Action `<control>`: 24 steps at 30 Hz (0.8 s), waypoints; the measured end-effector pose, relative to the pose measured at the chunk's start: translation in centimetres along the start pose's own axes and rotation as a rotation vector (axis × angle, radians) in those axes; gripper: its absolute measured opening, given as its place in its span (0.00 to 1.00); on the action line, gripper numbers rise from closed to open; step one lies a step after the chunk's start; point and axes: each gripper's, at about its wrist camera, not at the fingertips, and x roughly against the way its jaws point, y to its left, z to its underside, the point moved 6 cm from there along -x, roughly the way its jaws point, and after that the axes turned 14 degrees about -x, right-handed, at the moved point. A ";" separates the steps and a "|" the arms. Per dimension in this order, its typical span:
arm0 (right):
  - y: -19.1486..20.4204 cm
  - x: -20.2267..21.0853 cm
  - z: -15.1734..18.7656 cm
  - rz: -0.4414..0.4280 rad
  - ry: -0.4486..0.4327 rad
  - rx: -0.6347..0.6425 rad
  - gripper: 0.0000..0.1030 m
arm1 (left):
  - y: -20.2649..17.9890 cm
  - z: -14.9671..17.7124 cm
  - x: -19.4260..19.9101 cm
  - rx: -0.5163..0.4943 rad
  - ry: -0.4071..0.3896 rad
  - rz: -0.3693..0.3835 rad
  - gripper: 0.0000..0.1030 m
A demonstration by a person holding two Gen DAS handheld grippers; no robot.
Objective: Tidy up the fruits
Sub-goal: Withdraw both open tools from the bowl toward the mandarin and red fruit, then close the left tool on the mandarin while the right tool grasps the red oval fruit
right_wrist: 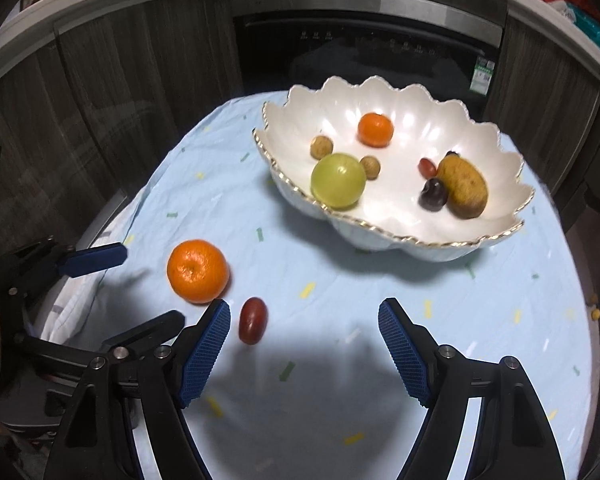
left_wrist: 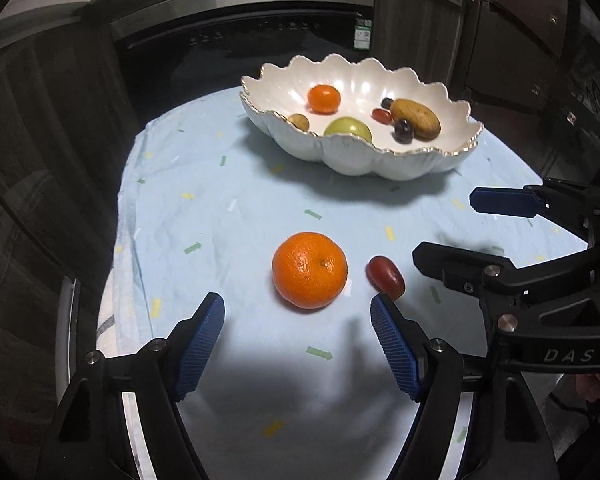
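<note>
- My left gripper (left_wrist: pixel 298 314) is wide open and holds nothing; the big orange (left_wrist: pixel 309 269) lies on the cloth just in front of the opening, a little toward 12 o'clock from the fingertips, not yet between the pads
- My right gripper (right_wrist: pixel 304 312) is also wide open and empty; the small red fruit (right_wrist: pixel 253 320) lies just inside its left pad (right_wrist: pixel 208 350), at about 10 o'clock from the middle of the gap
- The red fruit is just beside the orange, at its 3 o'clock in the left view; if I close the left fingers around the orange, the right-hand pad (left_wrist: pixel 394 346) can push the red fruit, and I think it would roll away on the blue cloth (left_wrist: pixel 240 200)
- Both grippers are near to each other, the right one stands at 3 o'clock of the left one; if both reach at the same time, the black frames can collide, so I judge one should go first
- The orange is round with smooth skin; a grip too far from its middle may squeeze it out forward
- The white scalloped bowl (right_wrist: pixel 500 236) at 12 o'clock already holds a small orange (right_wrist: pixel 375 129), a green fruit (right_wrist: pixel 338 181), a brown oval fruit (right_wrist: pixel 463 188) and some little ones; a fruit let go from high up could bump these or strike the wavy rim and jump out
- The cloth has wrinkles, and a dragging fingertip could pull it and shift the bowl
</note>
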 end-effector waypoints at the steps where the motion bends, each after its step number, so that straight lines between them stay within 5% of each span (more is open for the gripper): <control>1: 0.1 -0.2 0.1 -0.001 0.005 0.000 0.74 | 0.0 0.0 -0.2 -0.011 0.002 0.001 0.71; 24: 1.5 -5.1 0.8 -0.038 0.229 -0.094 0.33 | -0.2 -0.6 -3.8 -0.096 0.022 0.082 0.60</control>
